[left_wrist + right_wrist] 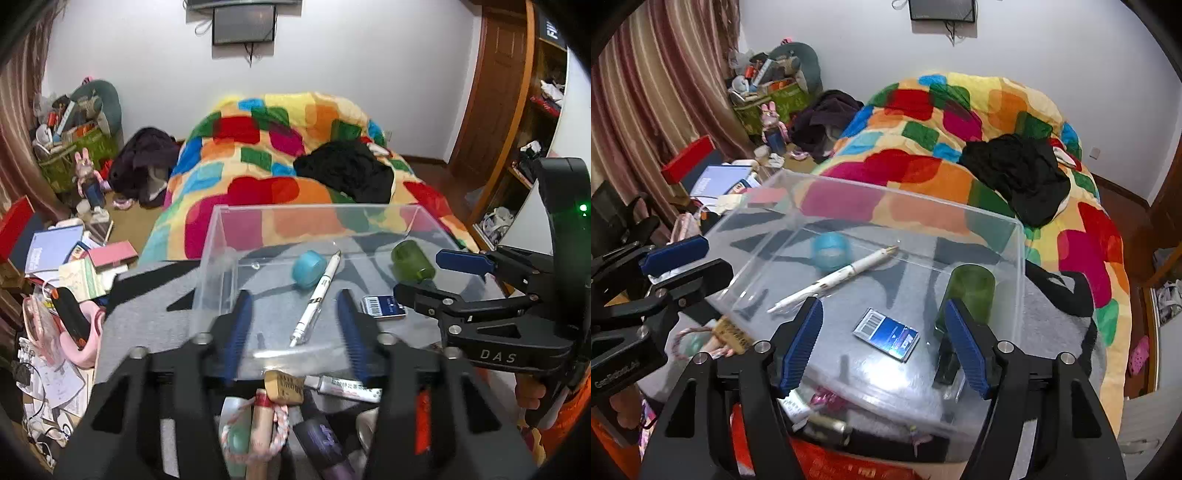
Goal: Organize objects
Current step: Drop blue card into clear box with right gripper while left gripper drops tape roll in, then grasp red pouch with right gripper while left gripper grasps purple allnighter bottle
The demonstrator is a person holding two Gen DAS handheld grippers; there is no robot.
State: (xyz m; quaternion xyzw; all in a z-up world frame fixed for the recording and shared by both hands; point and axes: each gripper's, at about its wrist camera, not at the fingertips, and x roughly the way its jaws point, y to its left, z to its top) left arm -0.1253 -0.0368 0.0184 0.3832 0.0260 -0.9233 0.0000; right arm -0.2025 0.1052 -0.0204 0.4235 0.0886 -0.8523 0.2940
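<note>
A clear plastic box (221, 236) (1021, 254) stands on a grey cloth. In it lie a white pen (317, 295) (831, 280), a teal round jar (308, 267) (831, 251), a green bottle (412, 260) (967, 291) and a blue card (384, 305) (886, 334). My left gripper (295, 328) is open and empty above the box's near wall, over the pen's tip. My right gripper (882, 343) is open and empty over the blue card; it also shows in the left wrist view (432, 273). The left gripper shows at the left edge of the right wrist view (687, 262).
Loose items lie in front of the box: a tan block (284, 386), a white tube (347, 387), a pink cord ring (255, 432), a dark bottle (325, 439). A colourful blanket (280, 147) covers the bed behind. Books and clutter (62, 258) sit left. Wooden shelves (535, 122) stand right.
</note>
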